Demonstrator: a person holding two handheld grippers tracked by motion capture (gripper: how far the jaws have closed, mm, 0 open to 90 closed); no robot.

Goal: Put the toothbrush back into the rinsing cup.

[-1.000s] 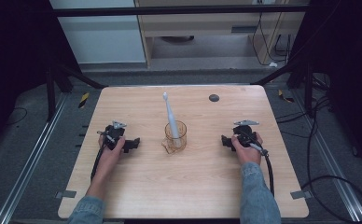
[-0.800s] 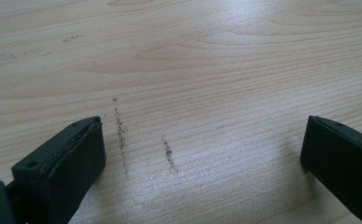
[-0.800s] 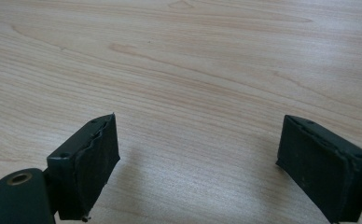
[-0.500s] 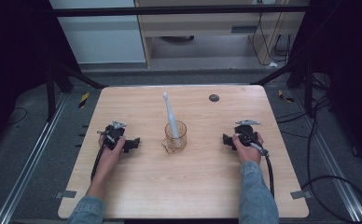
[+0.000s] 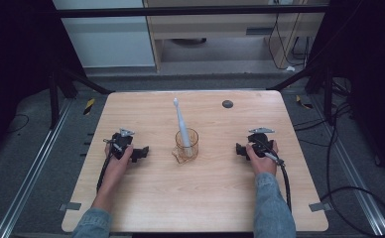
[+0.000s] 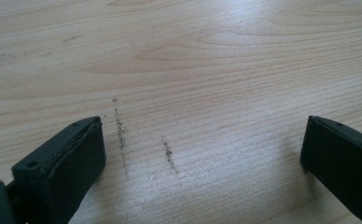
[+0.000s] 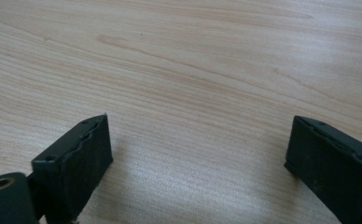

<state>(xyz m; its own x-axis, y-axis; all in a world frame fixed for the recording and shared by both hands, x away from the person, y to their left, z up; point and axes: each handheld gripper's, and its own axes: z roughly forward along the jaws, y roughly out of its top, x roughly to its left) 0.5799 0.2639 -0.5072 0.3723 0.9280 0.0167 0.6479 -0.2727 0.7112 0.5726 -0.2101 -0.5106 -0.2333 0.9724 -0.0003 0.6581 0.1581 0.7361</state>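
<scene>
Two black two-jaw grippers rest on the light wooden counter (image 5: 146, 198), one in each of the person's hands, on either side of a clear amber-tinted glass cup (image 5: 187, 144) that stands near the counter's middle. A white electric toothbrush (image 5: 181, 124) stands in the cup, leaning with its head toward the far edge. The left gripper (image 5: 142, 153) lies well apart from the cup on its left, pointing toward it; its jaws stand wide apart with nothing but bare wood and two short dark scuff marks (image 6: 144, 147) between them. The right gripper (image 5: 239, 148) lies well apart from the cup on its right, also pointing inward; its jaws have just been opening and now stand wide, holding nothing. A small dark round disc (image 5: 227, 104) lies near the counter's far edge.
</scene>
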